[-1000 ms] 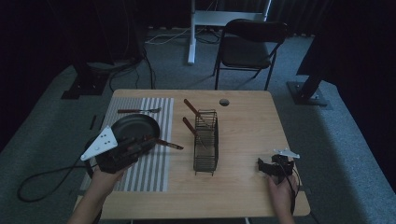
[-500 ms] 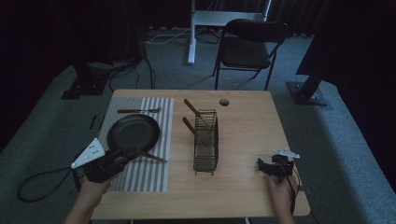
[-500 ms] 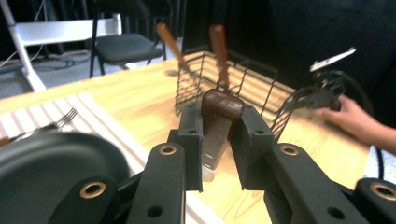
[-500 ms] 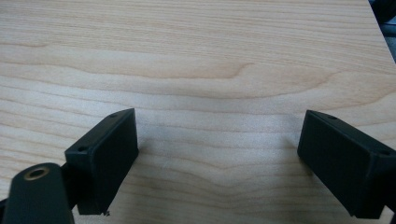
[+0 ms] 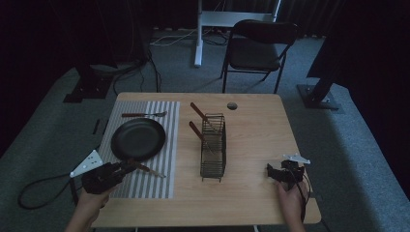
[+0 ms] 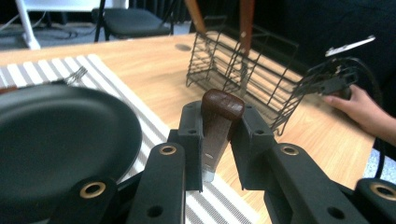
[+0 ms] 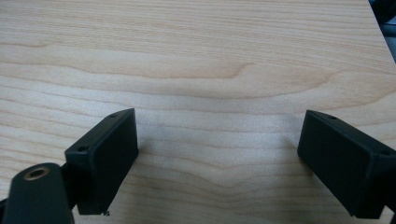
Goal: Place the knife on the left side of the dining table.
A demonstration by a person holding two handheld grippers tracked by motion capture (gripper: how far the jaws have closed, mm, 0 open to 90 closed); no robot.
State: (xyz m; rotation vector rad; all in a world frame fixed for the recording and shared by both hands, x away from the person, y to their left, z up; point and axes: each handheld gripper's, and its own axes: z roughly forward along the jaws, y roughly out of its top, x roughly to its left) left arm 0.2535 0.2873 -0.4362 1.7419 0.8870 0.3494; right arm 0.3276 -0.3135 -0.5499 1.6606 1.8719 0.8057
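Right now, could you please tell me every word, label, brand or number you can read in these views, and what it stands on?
None: no readable text stands on the black plate, the wire rack, the striped mat, the wooden-handled knife or either gripper.

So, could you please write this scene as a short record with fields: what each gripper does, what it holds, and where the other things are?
left gripper: shut on the knife, gripped at its brown handle, blade over the striped placemat
right gripper: open, nothing between the jaws, low over bare table
plate: black, on the placemat
fork: on the placemat, beyond the plate
wire rack: mid-table, two brown-handled utensils inside
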